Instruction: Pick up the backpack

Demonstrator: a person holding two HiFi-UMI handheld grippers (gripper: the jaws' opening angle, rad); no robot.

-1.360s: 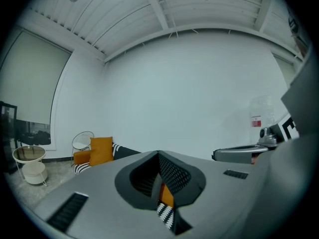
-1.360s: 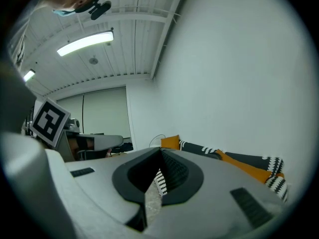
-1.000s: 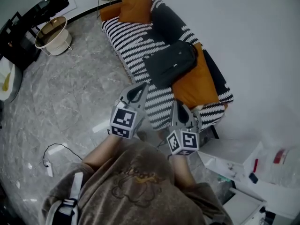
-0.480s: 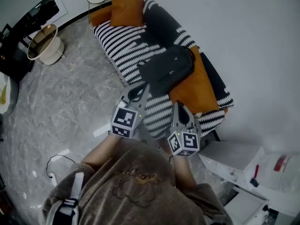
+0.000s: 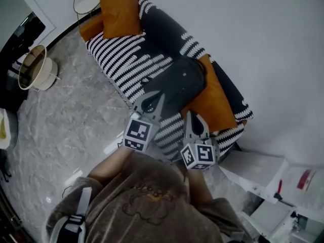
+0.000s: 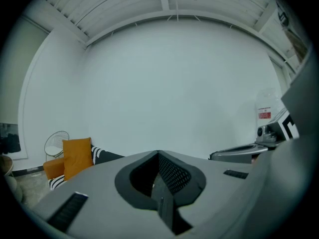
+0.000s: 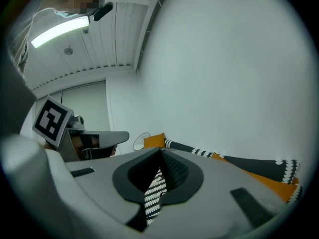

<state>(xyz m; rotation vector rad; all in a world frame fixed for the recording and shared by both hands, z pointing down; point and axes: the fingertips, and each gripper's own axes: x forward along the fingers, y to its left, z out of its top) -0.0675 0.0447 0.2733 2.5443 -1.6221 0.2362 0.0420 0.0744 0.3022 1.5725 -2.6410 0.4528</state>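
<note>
A dark grey fabric backpack (image 5: 177,82) is found lying flat on the seat of a black-and-white striped sofa (image 5: 126,59). One side is rested against a long orange cushion (image 5: 215,103). A second, square orange cushion (image 5: 119,6) is propped at the far end of the sofa, well apart from the backpack.

The left gripper (image 5: 160,95) is held over the near edge of the backpack as seen from the head view; contact cannot be confirmed. In the left gripper view its jaws are pressed together with nothing between them (image 6: 158,154). The right gripper (image 5: 191,115) is held beside it over the striped seat front. Its jaws are likewise pressed together and empty (image 7: 160,151); only sofa stripes are seen through the slot behind the tips.

Black-and-white square markers are carried on each gripper's cube; no text is printed on them. A red label is noted on a white plastic container (image 5: 302,181) at the lower right; its writing is too small to be read. No brand is legible on the backpack. A round cream basket (image 5: 35,70) is stood on the grey marble-pattern floor (image 5: 71,120).
</note>
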